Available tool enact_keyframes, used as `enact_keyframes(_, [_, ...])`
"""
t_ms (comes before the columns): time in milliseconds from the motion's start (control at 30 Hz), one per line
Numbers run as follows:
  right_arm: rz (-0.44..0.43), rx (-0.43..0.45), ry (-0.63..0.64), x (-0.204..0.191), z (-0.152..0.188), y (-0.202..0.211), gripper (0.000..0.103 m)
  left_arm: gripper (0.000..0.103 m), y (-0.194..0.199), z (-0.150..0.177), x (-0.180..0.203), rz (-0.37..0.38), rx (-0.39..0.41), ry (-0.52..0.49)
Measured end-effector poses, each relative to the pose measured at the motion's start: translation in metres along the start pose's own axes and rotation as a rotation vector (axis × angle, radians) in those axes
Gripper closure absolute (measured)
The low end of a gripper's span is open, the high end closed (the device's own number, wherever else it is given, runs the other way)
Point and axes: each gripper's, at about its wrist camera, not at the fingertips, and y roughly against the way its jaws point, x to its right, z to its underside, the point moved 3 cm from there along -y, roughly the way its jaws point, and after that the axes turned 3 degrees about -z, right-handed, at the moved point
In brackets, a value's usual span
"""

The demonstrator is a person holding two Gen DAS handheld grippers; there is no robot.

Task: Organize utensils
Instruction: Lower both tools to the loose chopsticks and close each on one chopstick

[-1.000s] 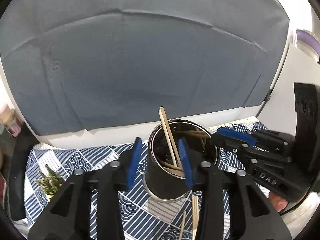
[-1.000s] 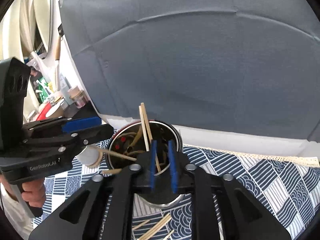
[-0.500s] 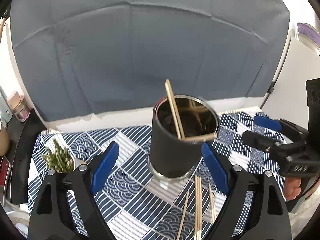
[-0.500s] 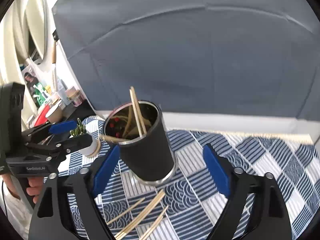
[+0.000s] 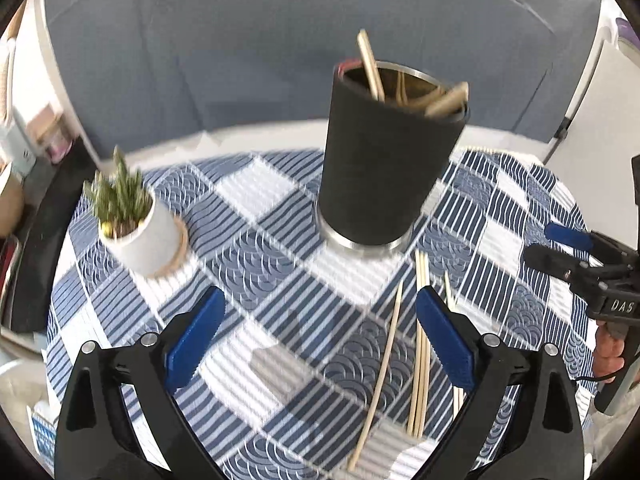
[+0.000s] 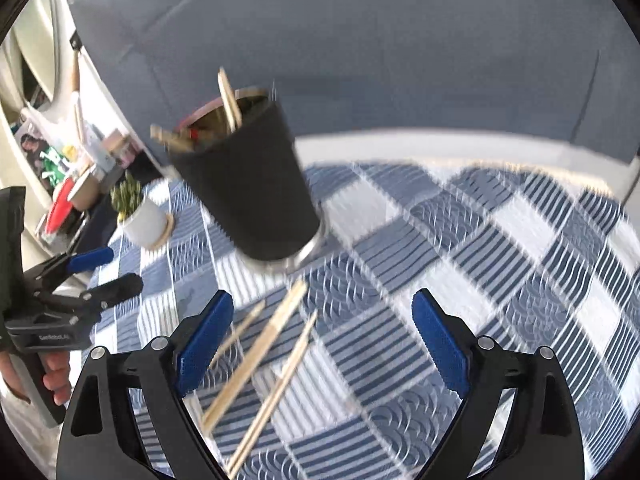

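1. Chopsticks (image 5: 418, 344) are lying loose on the patterned tabletop (image 5: 260, 188), toward its near edge, in front of the black holder cup (image 5: 384, 152); more are standing inside it.
2. I am watching the left gripper (image 5: 320, 336) opening its jaws with nothing between them, hovering over the sticks.
3. The right gripper (image 6: 320, 340) is standing wide and empty too, its jaws released.
4. I am judging the sticks light, stiff, thin and prone to rolling; pinching one across its middle looks safest.
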Motion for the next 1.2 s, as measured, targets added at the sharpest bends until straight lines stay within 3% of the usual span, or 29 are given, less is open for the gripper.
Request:
enact_keyframes(233, [0.068, -0.128, 0.026, -0.006, 0.040, -0.017, 0.016, 0.008, -0.020, 0.032, 0.002, 0.003, -0.096, -0.021])
enact_keyframes(400, [0.120, -0.226, 0.005, -0.008, 0.071, -0.039, 0.016, 0.008, -0.046, 0.052, 0.013, -0.004, -0.175, -0.140])
enact_keyframes(567, [0.207, -0.223, -0.027, -0.012, 0.081, -0.048, 0.016, 0.008, -0.059, 0.052, 0.016, 0.042, -0.185, -0.202])
enact_keyframes(733, [0.250, -0.220, -0.114, -0.010, 0.088, -0.051, 0.016, 0.008, -0.073, 0.051, 0.018, 0.017, -0.204, -0.256])
enact_keyframes(867, [0.319, -0.233, -0.106, -0.014, 0.088, -0.056, 0.014, 0.008, -0.083, 0.049, 0.017, 0.041, -0.224, -0.236])
enact_keyframes(1000, [0.352, -0.242, -0.167, -0.011, 0.090, -0.056, 0.008, 0.005, -0.088, 0.050, 0.017, 0.063, -0.249, -0.218])
enact_keyframes(1200, [0.367, -0.264, -0.209, -0.009, 0.088, -0.057, 0.008, 0.004, -0.091, 0.055, 0.026, 0.051, -0.249, -0.268])
